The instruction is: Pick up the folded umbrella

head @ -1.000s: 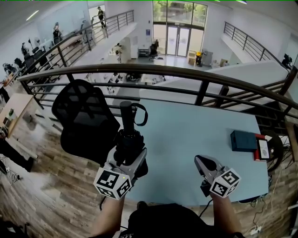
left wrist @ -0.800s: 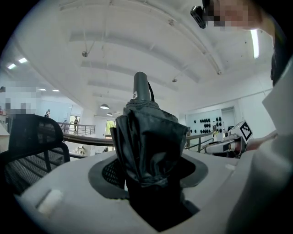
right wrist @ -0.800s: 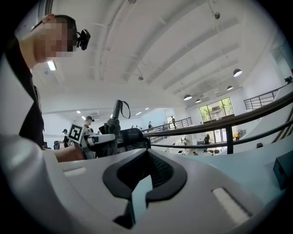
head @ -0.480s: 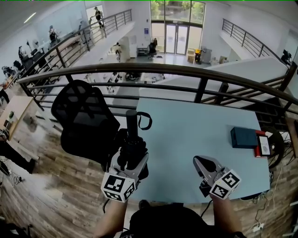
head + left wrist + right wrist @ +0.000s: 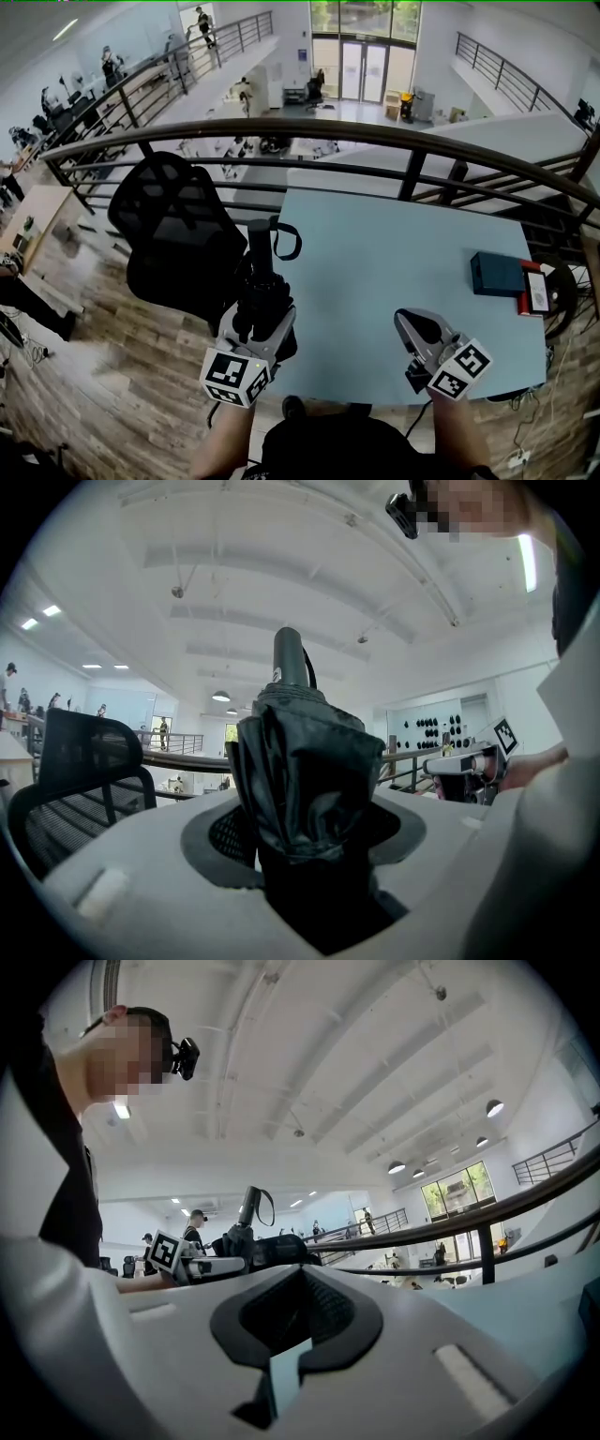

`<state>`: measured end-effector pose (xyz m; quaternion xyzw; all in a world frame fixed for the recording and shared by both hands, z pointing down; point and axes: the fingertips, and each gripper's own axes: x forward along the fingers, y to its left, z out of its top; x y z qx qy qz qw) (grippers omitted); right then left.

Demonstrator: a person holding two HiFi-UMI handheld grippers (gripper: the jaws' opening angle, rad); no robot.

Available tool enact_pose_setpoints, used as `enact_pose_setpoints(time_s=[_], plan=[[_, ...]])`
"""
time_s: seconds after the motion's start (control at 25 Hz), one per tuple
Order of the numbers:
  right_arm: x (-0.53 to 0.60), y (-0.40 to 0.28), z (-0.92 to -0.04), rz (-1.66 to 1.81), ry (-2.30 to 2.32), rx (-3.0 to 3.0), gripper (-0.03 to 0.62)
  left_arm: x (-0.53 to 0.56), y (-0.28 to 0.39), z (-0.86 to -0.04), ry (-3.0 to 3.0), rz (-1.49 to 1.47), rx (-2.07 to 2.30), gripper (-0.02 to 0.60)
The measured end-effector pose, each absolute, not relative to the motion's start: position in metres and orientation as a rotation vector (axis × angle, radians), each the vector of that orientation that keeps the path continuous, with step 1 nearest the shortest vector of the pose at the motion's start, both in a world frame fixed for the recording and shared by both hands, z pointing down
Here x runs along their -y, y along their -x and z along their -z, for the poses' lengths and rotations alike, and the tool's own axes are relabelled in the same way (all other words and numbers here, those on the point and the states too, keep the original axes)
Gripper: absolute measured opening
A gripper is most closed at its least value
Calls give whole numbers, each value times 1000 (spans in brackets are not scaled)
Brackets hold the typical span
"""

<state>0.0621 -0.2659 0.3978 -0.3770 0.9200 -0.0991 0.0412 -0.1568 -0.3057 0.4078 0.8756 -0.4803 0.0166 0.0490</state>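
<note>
At table [image 5: 375, 272] edge, left gripper [image 5: 255, 317] clamped on folded umbrella [image 5: 259, 267], right gripper [image 5: 407, 324] fingers together

Bright, even light from ceiling lamps [image 5: 494, 1107]; strong fisheye bending at edges; near parts soft.

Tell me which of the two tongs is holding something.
The left tongs: they are clamped on the folded umbrella, whose handle points away from the person. The right tongs have nothing between them.
</note>
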Motion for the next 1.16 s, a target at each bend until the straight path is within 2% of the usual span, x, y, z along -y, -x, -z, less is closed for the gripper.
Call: enact_pose_setpoints(time_s=[0.24, 1.16], plan=[[261, -62, -390, 118, 1223, -2866, -2, 302, 161, -402, -2666, -58, 1487, 276], [260, -49, -400, 167, 1222, -2880, -2, 297, 176, -406, -2644, -66, 1499, 276]])
